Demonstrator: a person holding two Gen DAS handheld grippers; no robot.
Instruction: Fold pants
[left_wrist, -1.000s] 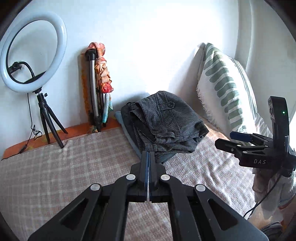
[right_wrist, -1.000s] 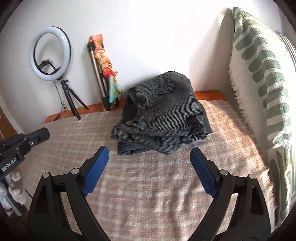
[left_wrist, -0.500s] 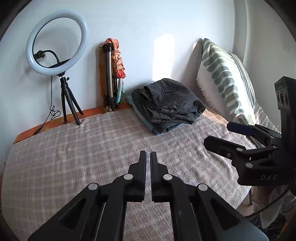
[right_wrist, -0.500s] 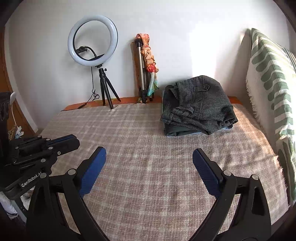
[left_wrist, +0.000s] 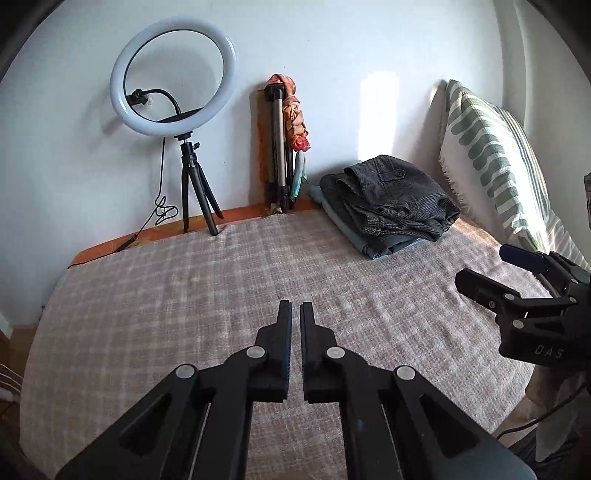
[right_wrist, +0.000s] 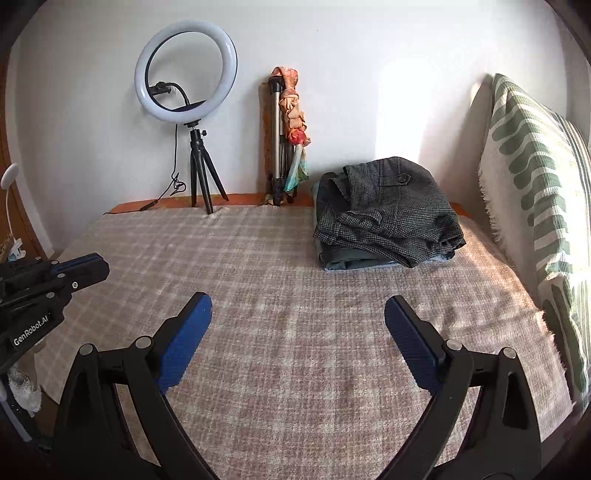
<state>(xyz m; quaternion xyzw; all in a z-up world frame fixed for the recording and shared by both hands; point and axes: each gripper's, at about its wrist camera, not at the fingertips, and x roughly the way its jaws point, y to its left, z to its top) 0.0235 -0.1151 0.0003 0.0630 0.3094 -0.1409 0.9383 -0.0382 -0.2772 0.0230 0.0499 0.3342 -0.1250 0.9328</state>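
Folded dark grey checked pants (left_wrist: 395, 195) lie on top of a small pile of folded clothes at the far right of the bed, also in the right wrist view (right_wrist: 388, 214). My left gripper (left_wrist: 294, 314) hovers over the middle of the bed, well short of the pile, its jaws almost together with a thin gap and nothing between them. My right gripper (right_wrist: 298, 314) is wide open and empty above the bed's near part. Each gripper shows in the other's view: the right one (left_wrist: 517, 280), the left one (right_wrist: 55, 273).
A checked beige blanket (right_wrist: 280, 288) covers the bed. A ring light on a tripod (right_wrist: 186, 70) and a folded tripod with a scarf (right_wrist: 286, 136) stand against the back wall. A green-striped pillow (right_wrist: 535, 177) leans along the right side.
Both grippers have drawn back from the pile toward the near side of the bed. The left gripper's jaws have parted slightly. The pants stay folded on the pile.
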